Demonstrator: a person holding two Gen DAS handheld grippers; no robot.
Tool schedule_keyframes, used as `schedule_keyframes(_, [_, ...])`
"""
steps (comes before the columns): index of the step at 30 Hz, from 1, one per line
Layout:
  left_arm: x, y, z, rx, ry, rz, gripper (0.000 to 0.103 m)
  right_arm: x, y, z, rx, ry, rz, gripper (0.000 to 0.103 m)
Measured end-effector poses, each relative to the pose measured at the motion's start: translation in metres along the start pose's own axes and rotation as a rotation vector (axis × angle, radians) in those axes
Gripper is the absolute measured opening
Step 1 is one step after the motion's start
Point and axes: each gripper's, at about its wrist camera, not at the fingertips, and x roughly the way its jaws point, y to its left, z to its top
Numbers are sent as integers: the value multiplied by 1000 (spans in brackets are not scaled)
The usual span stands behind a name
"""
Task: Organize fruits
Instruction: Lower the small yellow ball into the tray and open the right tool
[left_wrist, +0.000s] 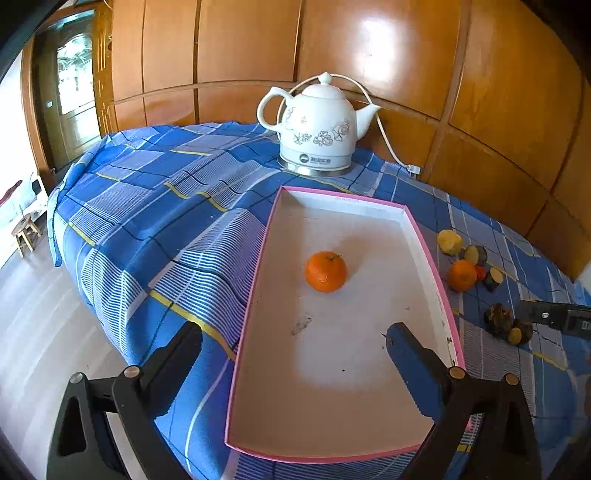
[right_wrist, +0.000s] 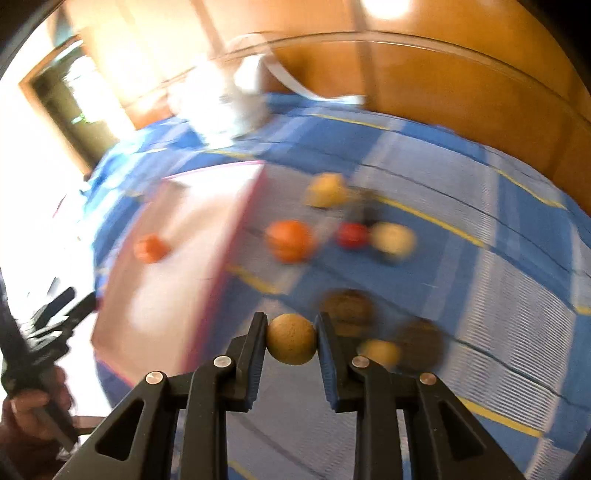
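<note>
The right gripper (right_wrist: 291, 341) clamps a tan round fruit (right_wrist: 291, 344); the left gripper (left_wrist: 295, 345) gapes wide, holding nothing, over the tray (left_wrist: 255, 306) with 1 orange (left_wrist: 326, 271).

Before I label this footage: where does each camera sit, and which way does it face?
Left wrist: on the open left gripper, looking over the pink-rimmed tray toward the kettle; both fingers show.
Right wrist: on the right gripper, shut on a tan round fruit, facing the blurred table; the person's left hand shows.
Shared: tray, orange inside it.
</note>
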Motion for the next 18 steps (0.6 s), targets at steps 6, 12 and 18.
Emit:
schedule_keyframes(6, [-2,4,-1,5,-10,7,102,27,46,20,-41,37,115,27])
schedule_keyframes(12, [-2,9,-2,-6,-7,6,102,53,67,30,-18,80,156,27])
schedule_keyframes(18, [-4,10,-3,-6,-8,7,102,60,76,36,0,76,156,35])
